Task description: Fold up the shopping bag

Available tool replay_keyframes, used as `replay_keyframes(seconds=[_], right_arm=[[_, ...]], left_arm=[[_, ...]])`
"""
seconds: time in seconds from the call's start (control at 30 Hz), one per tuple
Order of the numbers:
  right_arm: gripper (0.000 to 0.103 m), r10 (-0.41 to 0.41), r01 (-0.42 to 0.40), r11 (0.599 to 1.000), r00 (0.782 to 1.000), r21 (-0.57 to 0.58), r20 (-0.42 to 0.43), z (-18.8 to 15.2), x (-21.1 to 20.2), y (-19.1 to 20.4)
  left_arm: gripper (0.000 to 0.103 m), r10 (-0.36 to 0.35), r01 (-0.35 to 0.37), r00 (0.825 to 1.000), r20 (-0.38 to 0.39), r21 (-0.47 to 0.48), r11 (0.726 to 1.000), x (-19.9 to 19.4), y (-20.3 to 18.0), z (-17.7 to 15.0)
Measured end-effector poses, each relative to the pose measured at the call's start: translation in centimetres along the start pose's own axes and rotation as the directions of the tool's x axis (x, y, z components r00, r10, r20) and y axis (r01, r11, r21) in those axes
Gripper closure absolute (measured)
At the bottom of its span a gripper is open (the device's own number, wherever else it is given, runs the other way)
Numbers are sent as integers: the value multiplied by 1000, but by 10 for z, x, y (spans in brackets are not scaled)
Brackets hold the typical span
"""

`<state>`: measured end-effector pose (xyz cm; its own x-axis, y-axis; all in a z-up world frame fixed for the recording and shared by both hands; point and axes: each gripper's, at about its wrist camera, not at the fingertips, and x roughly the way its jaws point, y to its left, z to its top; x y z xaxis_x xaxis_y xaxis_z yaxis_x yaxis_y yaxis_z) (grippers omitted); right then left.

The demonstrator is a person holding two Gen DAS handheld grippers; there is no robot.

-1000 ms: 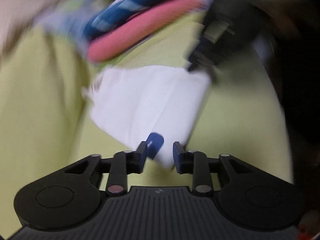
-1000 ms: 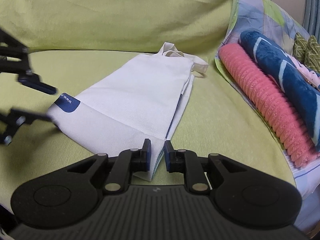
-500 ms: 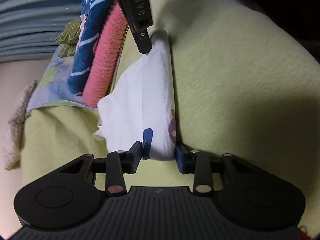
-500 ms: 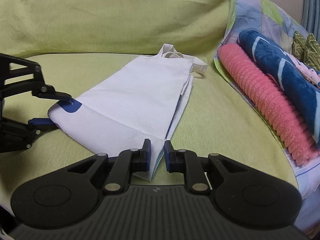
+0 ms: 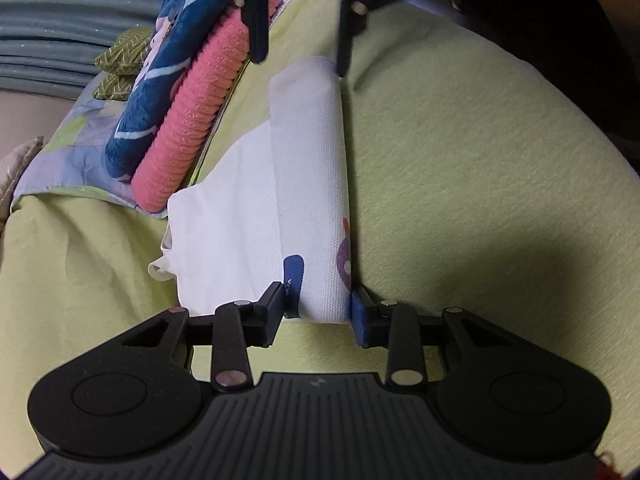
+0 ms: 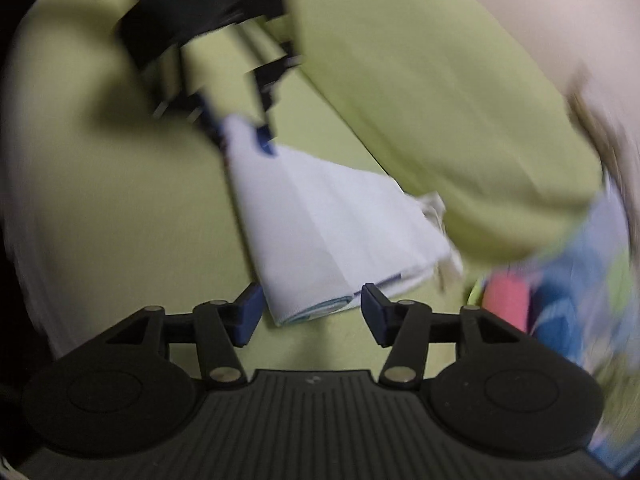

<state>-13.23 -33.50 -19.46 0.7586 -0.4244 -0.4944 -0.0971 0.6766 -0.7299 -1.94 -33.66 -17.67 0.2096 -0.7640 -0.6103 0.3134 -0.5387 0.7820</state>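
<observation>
A white cloth shopping bag (image 5: 248, 216) lies folded lengthwise on the green sofa cover, handles toward the backrest. My left gripper (image 5: 318, 312) is open, its fingers straddling the bag's raised near end by the blue logo. At the bag's far end my right gripper (image 5: 300, 63) is also open, one finger on either side of the fold. The right wrist view is motion-blurred: the bag (image 6: 328, 232) runs away from my open right gripper (image 6: 312, 312), its near corner between the fingers, to the left gripper (image 6: 244, 136) at the far end.
A pink ribbed roll (image 5: 192, 112) and a blue patterned roll (image 5: 160, 80) lie on a patterned sheet beside the bag. The green sofa seat (image 5: 460, 184) spreads to the right. The green backrest cushion (image 6: 420, 100) rises behind the bag.
My right gripper was shut on the bag's corner and is now wide open, its view swung round. My left gripper closed in on the other end and straddles it.
</observation>
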Motion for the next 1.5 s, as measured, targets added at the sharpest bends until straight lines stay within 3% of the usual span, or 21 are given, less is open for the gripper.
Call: replay_keyframes(seconds=[0.17,0.3,0.43,0.57,0.77,1.03,1.1,1.2,1.3,1.5], right_arm=[[60,-41,46,972,999,-232,28,-6,19,18],[63,-2,11,979,999,-206,43,-7,23,11],[64,54,-49,992,998,-115,38,-8,25,-1],[65,158,-158,981,987,111,0,0,34,-31],[66,271,-243,884,963,400,-15,3,41,-64],[66,398,-339,752,917,565,20,-5,16,-72],[66,434,-367,700,900,612,43,-12,5,-70],[66,484,-400,587,870,704,91,-26,-4,-71],[66,507,-398,461,852,793,133,-36,4,-83],[66,558,-363,123,795,924,238,-73,18,-96]], left_arm=[[63,-58,58,998,18,-23,998,-1,11,-4],[63,-112,114,993,36,-47,992,0,22,-8],[62,-168,175,983,73,-103,979,5,37,-15],[61,-234,254,966,113,-224,941,11,57,-24],[61,-328,355,935,137,-391,849,21,84,-31],[59,-397,434,900,179,-454,778,-6,72,-22],[59,-417,461,887,201,-459,759,-16,63,-18],[58,-452,507,860,234,-490,710,-26,56,-16],[59,-477,522,846,236,-542,658,-19,62,-17],[59,-540,549,808,235,-633,546,0,82,-17]])
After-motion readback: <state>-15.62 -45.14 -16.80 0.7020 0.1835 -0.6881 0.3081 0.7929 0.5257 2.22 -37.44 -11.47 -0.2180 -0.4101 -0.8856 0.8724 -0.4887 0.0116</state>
